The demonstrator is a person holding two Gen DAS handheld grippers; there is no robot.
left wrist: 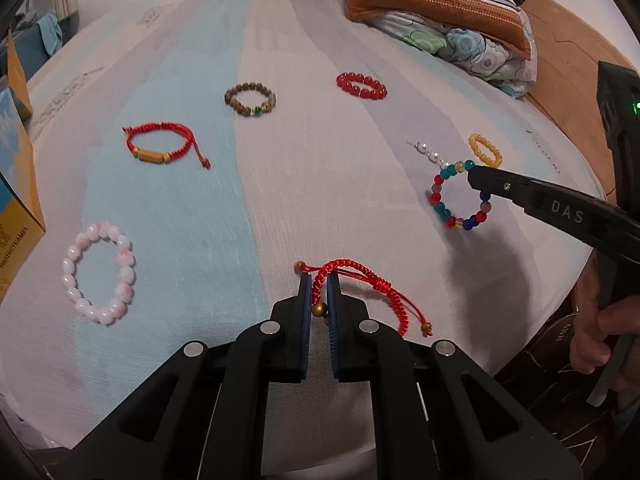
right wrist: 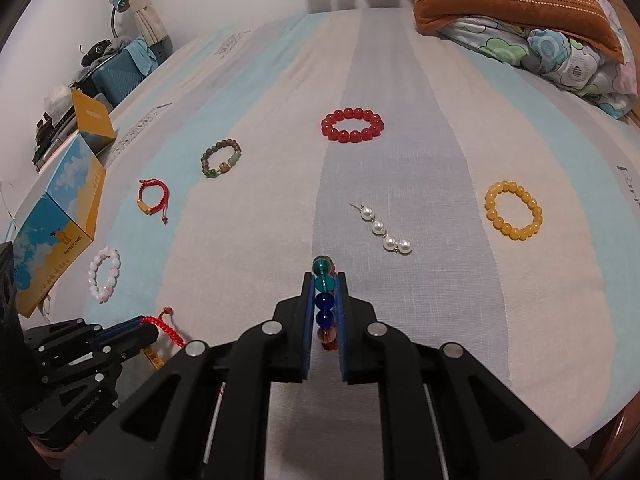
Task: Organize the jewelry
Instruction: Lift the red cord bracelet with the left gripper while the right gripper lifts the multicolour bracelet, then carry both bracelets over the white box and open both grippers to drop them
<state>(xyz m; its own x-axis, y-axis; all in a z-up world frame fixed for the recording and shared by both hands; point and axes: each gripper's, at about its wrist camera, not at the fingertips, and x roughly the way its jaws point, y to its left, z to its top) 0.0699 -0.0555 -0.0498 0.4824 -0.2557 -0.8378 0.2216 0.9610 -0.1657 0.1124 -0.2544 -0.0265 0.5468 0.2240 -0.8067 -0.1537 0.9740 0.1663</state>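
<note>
My left gripper [left wrist: 319, 280] is shut on a red cord bracelet [left wrist: 360, 280] with small gold beads; its loose cords trail to the right over the striped bedsheet [left wrist: 180, 200]. In the right wrist view that same red cord bracelet [right wrist: 166, 325] pokes out of the left gripper [right wrist: 146, 326] at the lower left. My right gripper [right wrist: 325, 278] is shut on a multicoloured glass bead bracelet [right wrist: 325, 300], seen edge-on between the pads. From the left wrist view the multicoloured bracelet [left wrist: 448, 210] hangs as a ring from the right gripper [left wrist: 474, 176].
On the sheet lie a pink-white bead bracelet [left wrist: 98, 272], a second red cord bracelet [left wrist: 160, 148], a brown bead bracelet [left wrist: 250, 99], a red bead bracelet [right wrist: 352, 125], a yellow bead bracelet [right wrist: 513, 211] and a pearl string [right wrist: 384, 232]. A yellow-blue box [right wrist: 60, 220] stands left; pillows [right wrist: 520, 8] far right.
</note>
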